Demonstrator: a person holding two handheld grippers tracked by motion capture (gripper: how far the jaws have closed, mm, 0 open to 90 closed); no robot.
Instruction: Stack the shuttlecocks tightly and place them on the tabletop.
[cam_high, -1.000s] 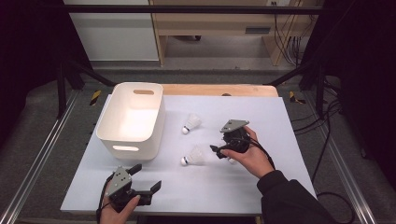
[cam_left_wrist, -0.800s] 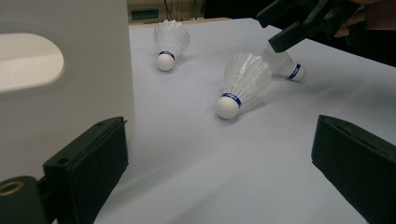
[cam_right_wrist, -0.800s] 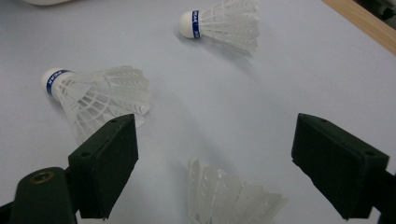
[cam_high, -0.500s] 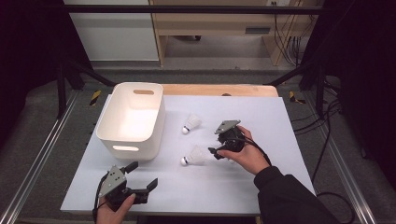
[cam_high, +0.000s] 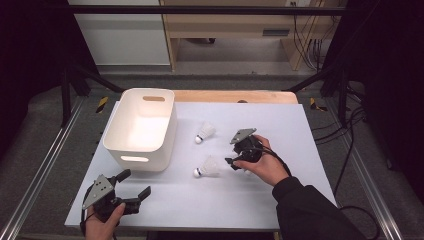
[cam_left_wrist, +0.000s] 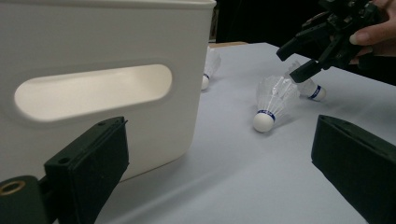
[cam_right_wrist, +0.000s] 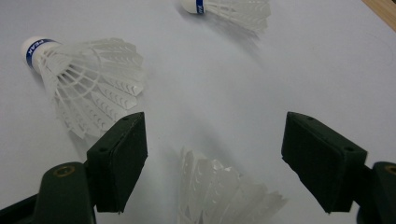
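A smooth white plastic tub (cam_high: 140, 127) with rounded corners and slot handles stands on the matte pale table (cam_high: 300, 125). Three shuttlecocks with ribbed, translucent plastic skirts and round white corks lie right of the tub: a far one (cam_high: 205, 132), a middle one (cam_high: 208, 167), and a third (cam_right_wrist: 219, 191) beyond the middle one from the tub, lying between the right gripper (cam_high: 239, 161)'s jaws. Those jaws have just been closing but stand wide, pads clear of the skirt. The left gripper (cam_high: 136, 185), in front of the tub, gapes empty.
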